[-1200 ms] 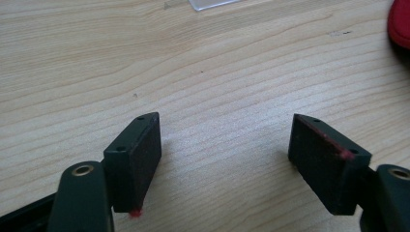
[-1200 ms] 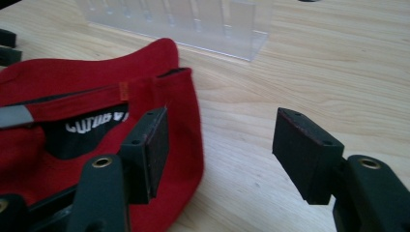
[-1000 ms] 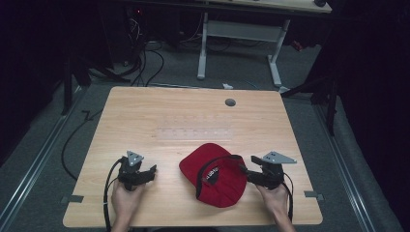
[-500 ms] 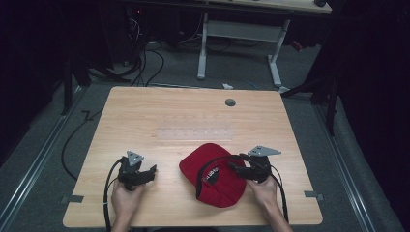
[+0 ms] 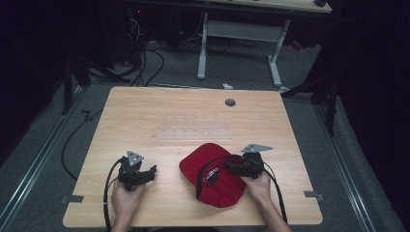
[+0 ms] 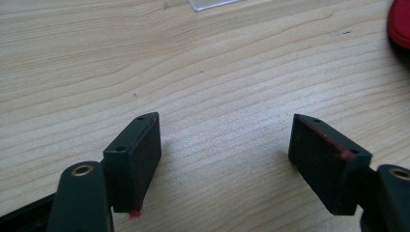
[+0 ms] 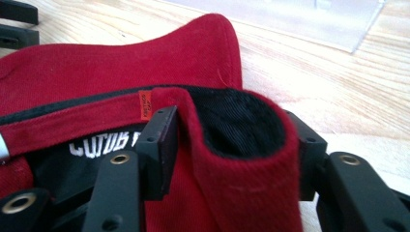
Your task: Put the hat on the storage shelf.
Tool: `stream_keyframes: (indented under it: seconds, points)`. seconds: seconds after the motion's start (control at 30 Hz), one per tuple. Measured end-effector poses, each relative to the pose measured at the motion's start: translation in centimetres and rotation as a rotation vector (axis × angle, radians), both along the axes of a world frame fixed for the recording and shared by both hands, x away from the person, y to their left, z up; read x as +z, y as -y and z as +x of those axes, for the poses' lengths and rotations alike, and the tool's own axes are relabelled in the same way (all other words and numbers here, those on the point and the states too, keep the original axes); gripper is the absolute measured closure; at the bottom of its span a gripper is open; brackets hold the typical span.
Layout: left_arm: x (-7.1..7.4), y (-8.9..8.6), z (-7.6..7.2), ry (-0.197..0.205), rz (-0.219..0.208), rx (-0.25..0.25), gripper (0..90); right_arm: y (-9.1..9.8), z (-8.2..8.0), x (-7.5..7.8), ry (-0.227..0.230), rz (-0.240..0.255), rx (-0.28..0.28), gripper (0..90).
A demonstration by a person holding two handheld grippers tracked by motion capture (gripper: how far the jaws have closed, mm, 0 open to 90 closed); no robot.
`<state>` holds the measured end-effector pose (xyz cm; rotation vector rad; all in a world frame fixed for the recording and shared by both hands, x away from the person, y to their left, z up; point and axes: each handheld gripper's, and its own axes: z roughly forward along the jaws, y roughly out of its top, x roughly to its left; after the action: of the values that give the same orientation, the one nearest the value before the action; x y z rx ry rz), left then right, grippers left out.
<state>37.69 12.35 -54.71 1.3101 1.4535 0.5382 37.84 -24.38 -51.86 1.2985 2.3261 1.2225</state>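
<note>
A dim room: grey carpet floor (image 5: 309,125), white-legged desk (image 5: 241,34) behind, cables (image 5: 145,63) trailing.

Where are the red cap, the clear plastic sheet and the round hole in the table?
Red cap (image 5: 227,193), high view, on its brim.
Clear plastic sheet (image 5: 193,130), high view, near its middle.
Round hole (image 5: 230,102), high view, at its centre.

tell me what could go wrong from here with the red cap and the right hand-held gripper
The right hand-held gripper has just been closing on a bunched fold of the red fabric baseball cap. It pinches only a loop of cloth, so the cap might slip out or deform when lifted. The left hand-held gripper sits open on the light wooden table, apart from the cap, so nothing steadies it.
</note>
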Motion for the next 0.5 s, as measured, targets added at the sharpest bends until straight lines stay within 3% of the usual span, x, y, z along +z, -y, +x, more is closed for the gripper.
stream_keyframes:
  seconds: [0.37,0.5]
  points:
    - [0.0,0.0,-0.01,0.0,0.001,0.0,27.6,-0.51,0.05,-0.36,0.016,-0.011,0.038,61.2]
    - [0.0,0.02,-0.01,-0.001,0.001,0.001,27.5,-0.26,0.08,-0.39,-0.001,0.023,0.052,69.4]
